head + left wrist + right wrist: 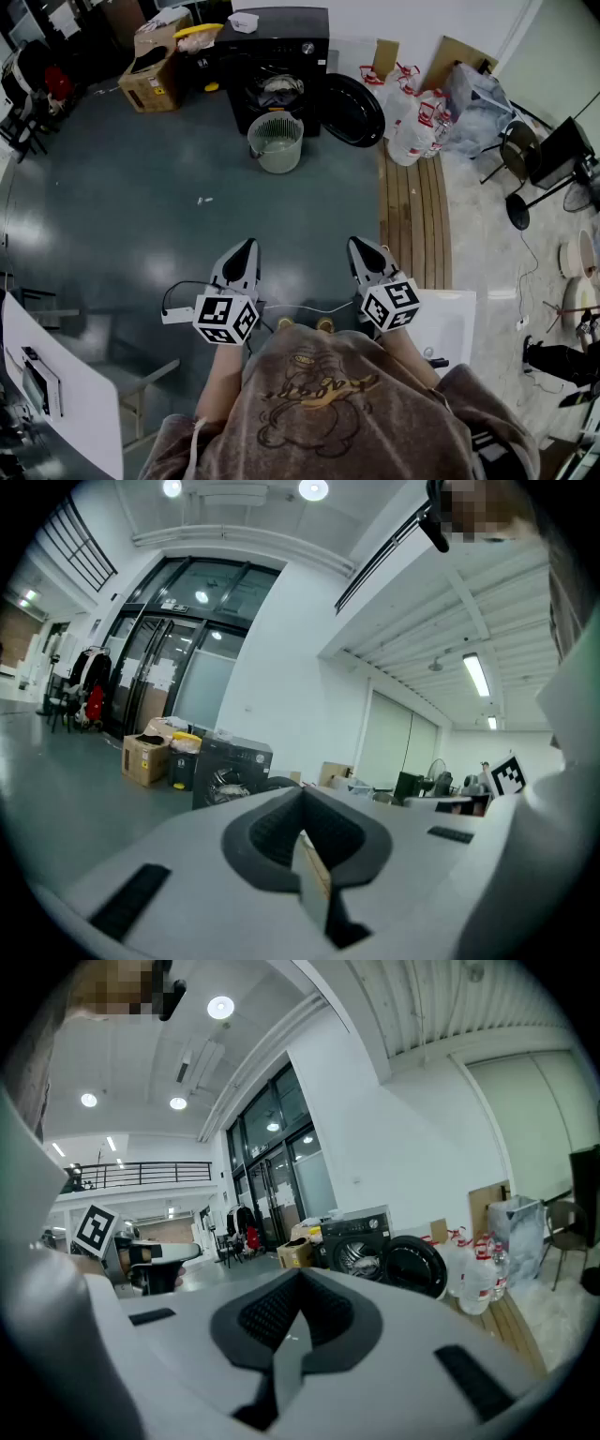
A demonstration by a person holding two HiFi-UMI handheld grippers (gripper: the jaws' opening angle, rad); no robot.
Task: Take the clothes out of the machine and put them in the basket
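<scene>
Holding left gripper [243, 253] and right gripper [364, 251] closed, empty, you face the distant black washing machine [278, 56] and pale ribbed basket [276, 150].

I see the floor [122, 206] as a smooth, glossy dark coating that mirrors the lights. The machine [281, 28] looks like black metal with a satin sheen, and crumpled cloth [281, 89] sits in its drum. The basket [276, 157] is pale, matt, ribbed plastic. At the floor's right edge lies a slatted wood strip [412, 206]. The left gripper [244, 248] and right gripper [363, 246] have matt white plastic shells and dark ribbed pads [267, 832].
</scene>
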